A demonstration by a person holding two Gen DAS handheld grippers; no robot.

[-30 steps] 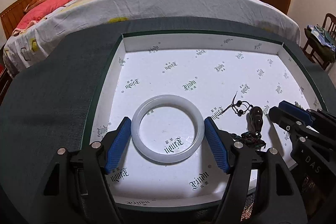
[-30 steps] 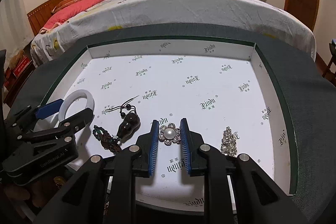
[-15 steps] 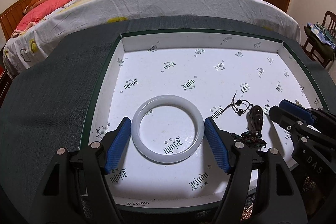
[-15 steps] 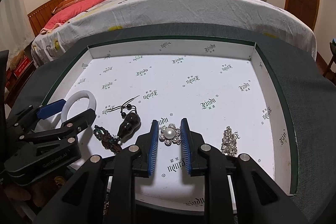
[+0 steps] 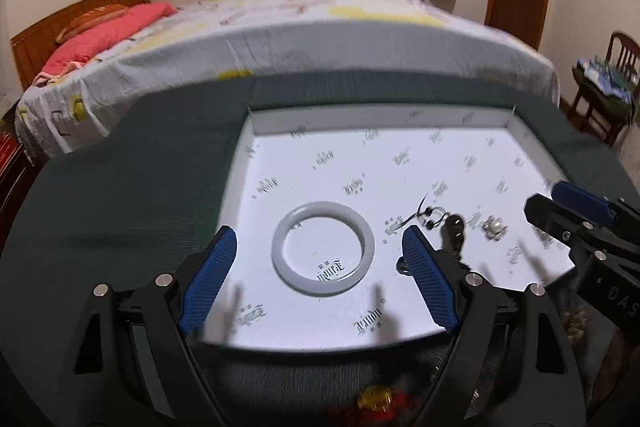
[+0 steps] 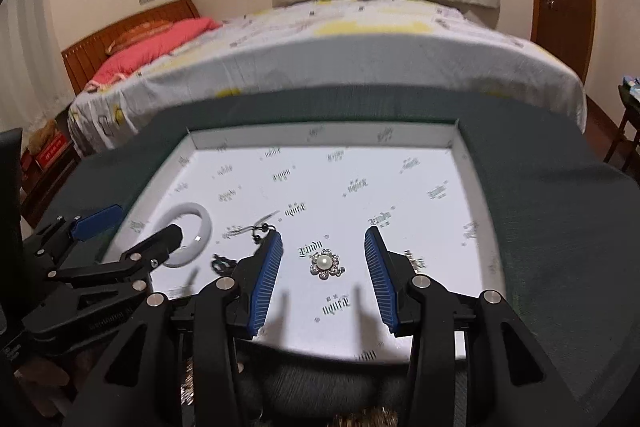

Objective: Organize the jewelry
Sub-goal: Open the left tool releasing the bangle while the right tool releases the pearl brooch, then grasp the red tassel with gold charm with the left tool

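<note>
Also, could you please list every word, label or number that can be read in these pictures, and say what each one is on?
"DAS": white letters on the black body of the right gripper, cut off at the picture's edge.
Repeated black logo on the white tray lining: one ornate word, too stylised and blurred to read.
Embossed lettering on the left gripper body: too blurred.
Red box by the bed: markings too small.

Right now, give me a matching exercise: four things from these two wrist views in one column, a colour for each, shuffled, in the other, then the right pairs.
Things:
1. round jade-like bangle
2. flower-shaped pearl brooch
3. ribbed pads on the gripper jaws
4. quilt at the head of the bed

Colours:
A. blue
B. pink-red
C. milky white
D. silver with a white centre

Pairs: 1-C, 2-D, 3-A, 4-B
</note>
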